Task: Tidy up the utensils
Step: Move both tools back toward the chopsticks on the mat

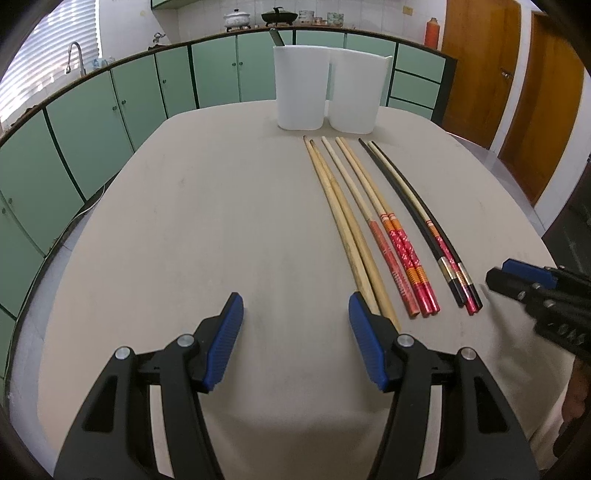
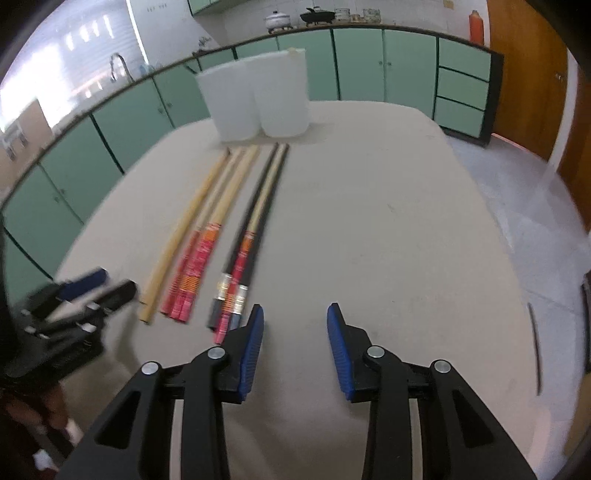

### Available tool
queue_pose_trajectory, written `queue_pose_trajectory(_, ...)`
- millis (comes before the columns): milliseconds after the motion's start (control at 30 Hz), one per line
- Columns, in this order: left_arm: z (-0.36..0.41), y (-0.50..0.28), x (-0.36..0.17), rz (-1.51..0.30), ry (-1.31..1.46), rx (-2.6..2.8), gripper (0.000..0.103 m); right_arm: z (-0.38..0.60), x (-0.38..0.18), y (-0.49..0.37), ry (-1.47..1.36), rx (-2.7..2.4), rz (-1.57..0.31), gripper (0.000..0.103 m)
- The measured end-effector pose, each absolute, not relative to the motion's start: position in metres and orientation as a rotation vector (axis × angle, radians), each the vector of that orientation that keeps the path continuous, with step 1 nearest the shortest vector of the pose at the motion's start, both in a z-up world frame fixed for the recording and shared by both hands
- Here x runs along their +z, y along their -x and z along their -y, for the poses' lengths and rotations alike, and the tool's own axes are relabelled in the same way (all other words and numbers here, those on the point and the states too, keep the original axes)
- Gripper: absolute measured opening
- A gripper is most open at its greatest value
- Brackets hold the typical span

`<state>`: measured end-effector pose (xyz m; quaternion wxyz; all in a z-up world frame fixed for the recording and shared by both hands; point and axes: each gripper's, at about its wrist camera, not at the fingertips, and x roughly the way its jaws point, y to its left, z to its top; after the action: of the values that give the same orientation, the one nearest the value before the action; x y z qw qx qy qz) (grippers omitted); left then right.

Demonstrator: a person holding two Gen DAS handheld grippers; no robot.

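Several chopsticks lie side by side on the beige table [image 1: 184, 229]: plain wooden ones [image 1: 345, 229], ones with red patterned handles [image 1: 397, 243], and black ones [image 1: 428, 229] with red and gold handles. Two white plastic holders [image 1: 301, 86] [image 1: 354, 92] stand upright behind their tips. My left gripper [image 1: 295, 325] is open and empty, just left of the wooden chopsticks' handle ends. My right gripper [image 2: 295, 332] is open and empty, just right of the black chopsticks [image 2: 255, 229]. The holders [image 2: 231, 103] [image 2: 282, 96] also show in the right wrist view.
Green kitchen cabinets [image 1: 122, 99] curve around behind the table, with a sink tap [image 1: 75, 55] at the left and pots [image 1: 279, 16] on the counter. Brown wooden doors [image 1: 480, 70] stand at the right. The table's right edge drops to a tiled floor [image 2: 517, 206].
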<state>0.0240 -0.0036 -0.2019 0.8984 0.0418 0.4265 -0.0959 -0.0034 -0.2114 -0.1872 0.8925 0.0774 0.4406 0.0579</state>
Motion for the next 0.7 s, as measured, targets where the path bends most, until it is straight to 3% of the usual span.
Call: queue_pose_trajectory(700,0.012,-0.019,-0.204,-0.888,-0.082,-0.225,0.057,0.206,-0.195,0.008,-0.124,0.112,-0.916,0.034)
